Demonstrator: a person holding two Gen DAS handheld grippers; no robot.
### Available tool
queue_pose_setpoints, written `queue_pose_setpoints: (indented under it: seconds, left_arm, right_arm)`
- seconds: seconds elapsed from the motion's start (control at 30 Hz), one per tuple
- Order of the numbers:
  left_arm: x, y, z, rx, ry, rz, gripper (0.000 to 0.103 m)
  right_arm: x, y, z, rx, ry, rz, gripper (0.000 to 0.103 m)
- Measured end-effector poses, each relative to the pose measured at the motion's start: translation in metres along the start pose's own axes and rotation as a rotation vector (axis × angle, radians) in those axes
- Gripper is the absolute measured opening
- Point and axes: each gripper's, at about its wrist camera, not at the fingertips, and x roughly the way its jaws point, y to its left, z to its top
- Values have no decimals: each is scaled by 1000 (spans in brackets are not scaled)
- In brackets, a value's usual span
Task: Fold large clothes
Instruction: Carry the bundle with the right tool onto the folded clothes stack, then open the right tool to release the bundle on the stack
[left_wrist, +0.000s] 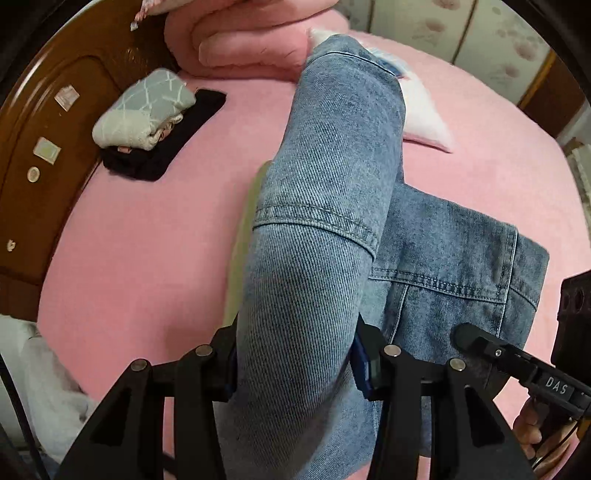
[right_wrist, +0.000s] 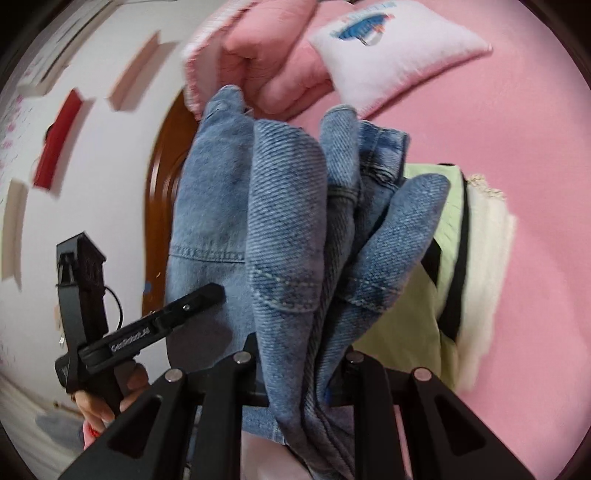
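Brown carved wood of the headboard (left_wrist: 48, 155) curves down the far left of the left wrist view, small pale stickers dotted on it. Beside it on the pink bed sheet (left_wrist: 147, 251) lies a folded grey patterned cloth (left_wrist: 147, 107) on top of a black garment (left_wrist: 162, 144). A rolled pink quilt (left_wrist: 251, 40) sits above, at the head of the bed. Centre frame, the denim jacket (left_wrist: 317, 229) hangs in a thick fold pinched by the left gripper (left_wrist: 295, 365), part of it spread on the sheet to the right. A white cushion (left_wrist: 424, 122) shows behind the denim. Far right, the right gripper (right_wrist: 299, 387) is clamped on bunched denim. In its view a white wall (right_wrist: 110, 155) with red and pink blurred shapes stands left, a light green garment (right_wrist: 406, 317) and a cream cloth (right_wrist: 487, 258) lie right.
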Motion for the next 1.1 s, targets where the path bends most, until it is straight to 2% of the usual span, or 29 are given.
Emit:
queue_pose_setpoints:
  seconds: [0.07,0.13,0.2,0.23,0.27,0.33,0.37,0.47,0.57,0.63,0.67,0.73,0.77,0.8,0.83,0.87,0.9,0.97,1.03,1.1]
  left_arm:
    - [43,10,2,-28,31,0,46]
    - [94,21,-2,-25,98,14,49]
    - [121,25,-12,10,84,19,62]
    - [126,29,-15,11,55,-6,64]
    - [128,36,-18,-3,30,-52,69]
    - [141,55,-18,-65,38,-162,78]
    - [146,62,-16,-90,55,-185,85]
    - [157,76,-17,-147,66,-219,94]
    - [155,74,-24,-143,-2,-173,95]
    - [136,61,-37,-113,-108,-97,95]
    - [122,55,-45,-97,-197,-23,94]
    - [94,45,-61,-124,-312,69,94]
    - [80,42,-72,-156,-370,92,94]
    - [66,40,-84,-189,-420,92,94]
    - [52,34,-98,-222,-450,81,94]
    - [44,33,-114,-274,-473,65,94]
    - [42,33,-130,-339,-483,47,94]
    - [41,30,-167,-459,-460,3,94]
    - [50,20,-208,-566,-388,-9,94]
    - [53,1,-247,-643,-306,19,94]
  right_arm:
    - [38,-20,12,-6,16,-69,18]
    - [64,-45,19,21,53,-151,19]
    - [73,-71,15,74,70,-224,18]
    - [75,-86,9,99,77,-233,18]
    - [74,-100,3,119,80,-179,18]
    - [71,-115,1,130,65,-142,19]
    - [69,-120,0,131,61,-133,19]
    - [74,-124,-1,99,77,-125,22]
    - [76,-116,-1,2,70,-170,27]
    - [77,-114,3,-8,63,-169,30]
    - [75,-116,4,11,62,-169,30]
    - [68,-118,7,40,52,-186,33]
    - [62,-118,6,35,36,-201,36]
    - [55,-118,4,15,15,-230,53]
    - [44,-117,0,-16,-20,-315,76]
    - [35,-119,-5,-36,-47,-384,83]
    - [28,-122,-9,-47,-61,-404,86]
    - [6,-139,-28,-27,-78,-391,86]
    - [-17,-162,-53,55,-94,-518,86]
    - [-41,-184,-79,111,-107,-562,86]
